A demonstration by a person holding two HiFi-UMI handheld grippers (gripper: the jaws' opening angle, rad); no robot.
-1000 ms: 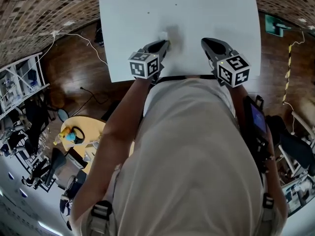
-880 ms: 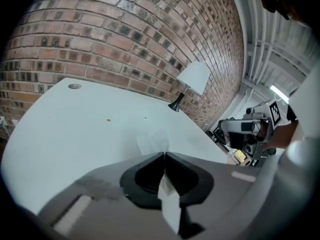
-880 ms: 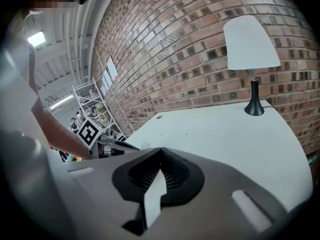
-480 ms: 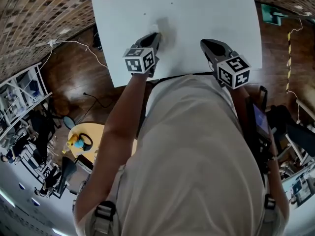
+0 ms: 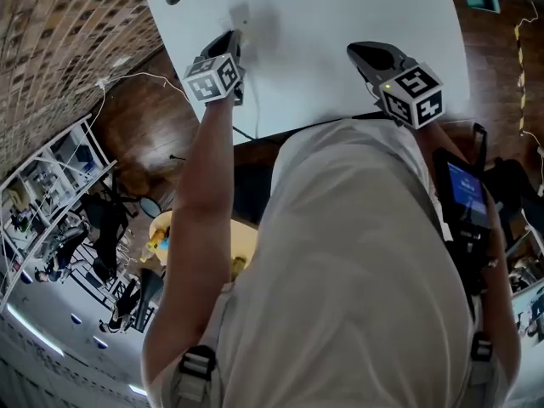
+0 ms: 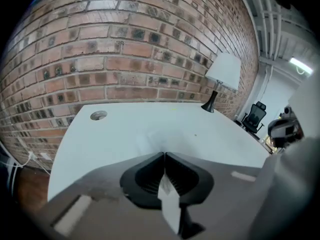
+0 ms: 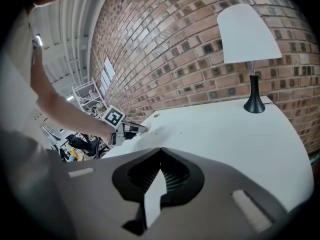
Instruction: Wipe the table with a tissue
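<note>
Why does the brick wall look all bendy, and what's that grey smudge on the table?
Left gripper view: the wide-angle lens bends the brick wall and blackens the corners. Head view: the smudge is a soft shadow on the table beside the tissue pinched by the left hand-held gripper. Right gripper view: the lamp is sharp.

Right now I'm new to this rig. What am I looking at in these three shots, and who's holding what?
There is no robot here: a person holds a two-jaw gripper in each hand. The head view comes from a camera on the person's head, looking steeply down. The left and right gripper views come from cameras riding on each gripper, looking along its jaws. The left gripper has its jaws shut on a white tissue that lies on the white table near its far left corner. The right gripper is shut too, and I can see nothing held in it. A lamp stands on the table by the brick wall.
</note>
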